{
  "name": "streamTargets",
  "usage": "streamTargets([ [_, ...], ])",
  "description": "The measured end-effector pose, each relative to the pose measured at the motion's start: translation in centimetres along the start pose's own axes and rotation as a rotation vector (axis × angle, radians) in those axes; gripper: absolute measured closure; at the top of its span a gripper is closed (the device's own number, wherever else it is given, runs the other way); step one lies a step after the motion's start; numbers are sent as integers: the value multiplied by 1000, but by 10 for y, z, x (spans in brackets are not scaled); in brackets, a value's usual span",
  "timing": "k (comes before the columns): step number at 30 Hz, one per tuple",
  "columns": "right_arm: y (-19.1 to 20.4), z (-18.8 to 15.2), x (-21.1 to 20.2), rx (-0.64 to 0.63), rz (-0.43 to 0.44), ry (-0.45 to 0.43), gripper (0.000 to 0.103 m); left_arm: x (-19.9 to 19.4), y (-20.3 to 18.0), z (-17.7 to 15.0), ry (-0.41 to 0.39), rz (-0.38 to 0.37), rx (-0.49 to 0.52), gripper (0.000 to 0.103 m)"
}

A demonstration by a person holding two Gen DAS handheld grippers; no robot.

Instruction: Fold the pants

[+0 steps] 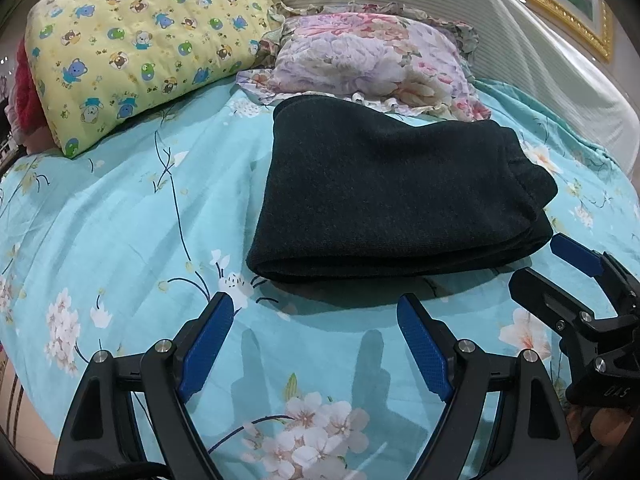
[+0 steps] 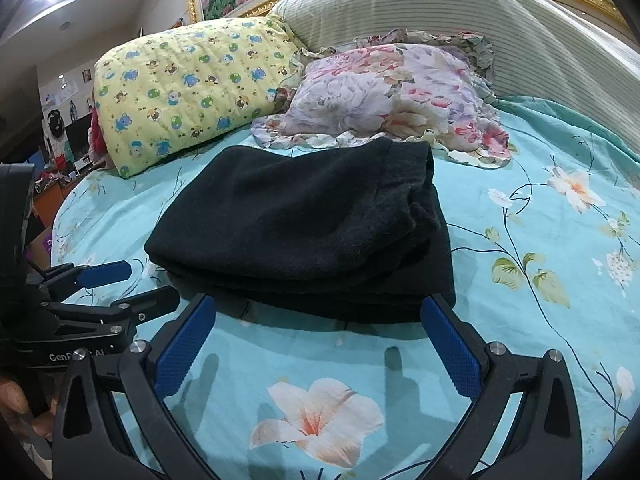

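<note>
Dark, near-black pants (image 1: 384, 196) lie folded into a thick stack on the turquoise floral bedsheet (image 1: 120, 220); in the right wrist view the pants (image 2: 304, 224) show several layers at the near edge. My left gripper (image 1: 316, 312) hovers open just short of the stack's near edge, holding nothing. My right gripper (image 2: 318, 312) is open too, its blue pads (image 2: 452, 348) close to the stack's front edge, empty. The right gripper (image 1: 560, 268) also shows at the right of the left wrist view, and the left gripper (image 2: 132, 284) at the left of the right wrist view.
A yellow bear-print pillow (image 1: 140, 48) and a floral ruffled pillow (image 1: 372, 60) sit behind the pants. A striped pale headboard cushion (image 2: 440, 12) and a gold picture frame (image 1: 560, 12) stand at the back. A hand (image 2: 16, 400) holds the left gripper.
</note>
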State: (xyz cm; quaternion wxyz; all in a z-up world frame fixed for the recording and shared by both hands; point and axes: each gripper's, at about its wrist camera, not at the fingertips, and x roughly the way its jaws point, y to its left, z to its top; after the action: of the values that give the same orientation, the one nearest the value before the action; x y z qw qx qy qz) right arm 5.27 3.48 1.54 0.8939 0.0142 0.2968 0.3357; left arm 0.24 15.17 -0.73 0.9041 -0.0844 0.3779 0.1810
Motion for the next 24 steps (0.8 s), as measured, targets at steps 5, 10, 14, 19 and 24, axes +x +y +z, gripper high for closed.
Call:
streamTargets([
  [5, -1, -1, 1, 5, 2, 5, 1, 0, 0, 0, 0, 1, -2, 19],
  [10, -2, -1, 3, 17, 1, 11, 1, 1, 0, 0, -4, 1, -1, 19],
  [14, -3, -1, 3, 19, 2, 14, 1, 3, 0, 1, -2, 0, 1, 19],
  [19, -4, -1, 4, 21, 2, 16, 1, 4, -1, 1, 0, -1, 4, 19],
  [24, -5, -2, 5, 26, -2, 20, 1, 4, -1, 1, 0, -2, 5, 19],
])
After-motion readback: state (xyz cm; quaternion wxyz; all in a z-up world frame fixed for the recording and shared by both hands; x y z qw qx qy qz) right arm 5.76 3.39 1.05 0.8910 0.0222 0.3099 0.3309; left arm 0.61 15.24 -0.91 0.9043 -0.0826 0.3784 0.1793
